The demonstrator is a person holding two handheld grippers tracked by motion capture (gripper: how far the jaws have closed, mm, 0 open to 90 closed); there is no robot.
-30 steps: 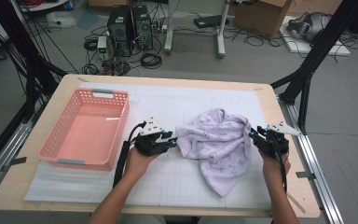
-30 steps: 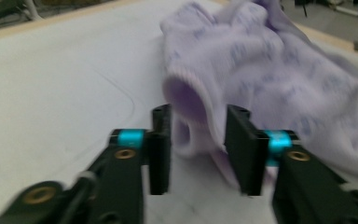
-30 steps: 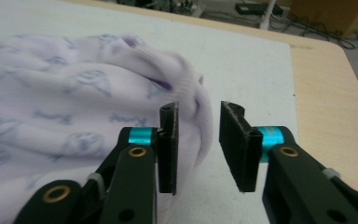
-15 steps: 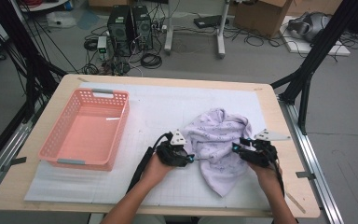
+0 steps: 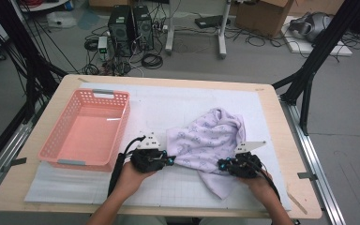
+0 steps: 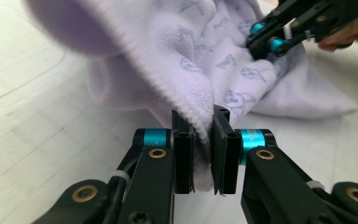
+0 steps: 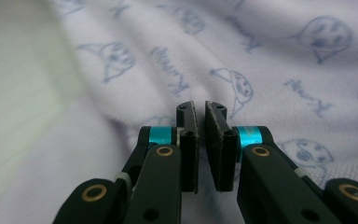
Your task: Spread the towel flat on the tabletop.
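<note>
A lavender towel (image 5: 208, 138) with a blue print lies bunched on the white mat (image 5: 187, 101). My left gripper (image 5: 168, 161) is at its left edge. Its jaws have just been closing and now pinch the towel's hem (image 6: 193, 109) between the pads, as the left gripper view (image 6: 204, 140) shows. My right gripper (image 5: 221, 165) is at the towel's near right side. Its jaws have also just been closing and stand shut on a fold of the cloth (image 7: 261, 60) in the right gripper view (image 7: 200, 114). The right gripper (image 6: 265, 42) also appears beyond the towel in the left gripper view.
A pink plastic basket (image 5: 120, 129) stands empty on the left of the table. The wooden table's near edge (image 5: 168, 211) runs just under my hands. Black frame legs, cables and computer boxes stand on the floor beyond the table.
Both grippers moved in onto the towel and toward the near edge, and their jaws closed on the cloth. The left one then drew back left, pulling the towel's edge with it.
</note>
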